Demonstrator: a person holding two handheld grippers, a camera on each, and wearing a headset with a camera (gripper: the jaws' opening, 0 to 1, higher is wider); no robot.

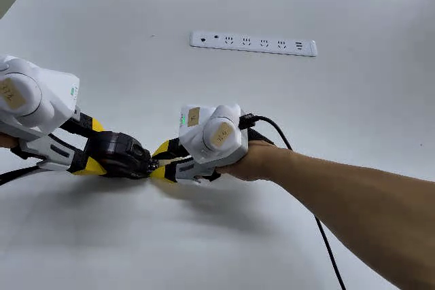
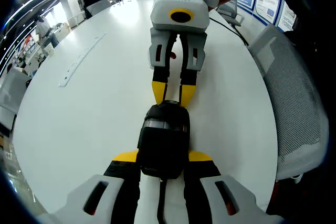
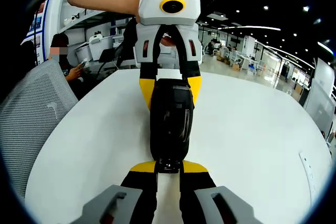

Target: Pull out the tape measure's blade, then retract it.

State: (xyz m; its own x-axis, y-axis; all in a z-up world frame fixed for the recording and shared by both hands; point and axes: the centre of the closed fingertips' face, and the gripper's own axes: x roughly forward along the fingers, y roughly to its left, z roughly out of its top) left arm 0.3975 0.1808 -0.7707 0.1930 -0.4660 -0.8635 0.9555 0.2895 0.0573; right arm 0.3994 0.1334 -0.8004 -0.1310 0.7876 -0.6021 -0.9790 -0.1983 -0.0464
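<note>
Left gripper (image 1: 95,146) fingers clamp the tape measure (image 1: 121,154), right gripper (image 1: 158,162) fingers pinch its tip; a power strip (image 1: 253,43) lies well beyond.

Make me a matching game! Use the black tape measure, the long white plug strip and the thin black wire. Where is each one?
Things:
1. black tape measure
2. long white power strip
3. thin black cable

Places:
A. lying alone on the far part of the white table
B. running from the right gripper under the person's forearm
C. clamped in the left gripper

Pairs: 1-C, 2-A, 3-B.
</note>
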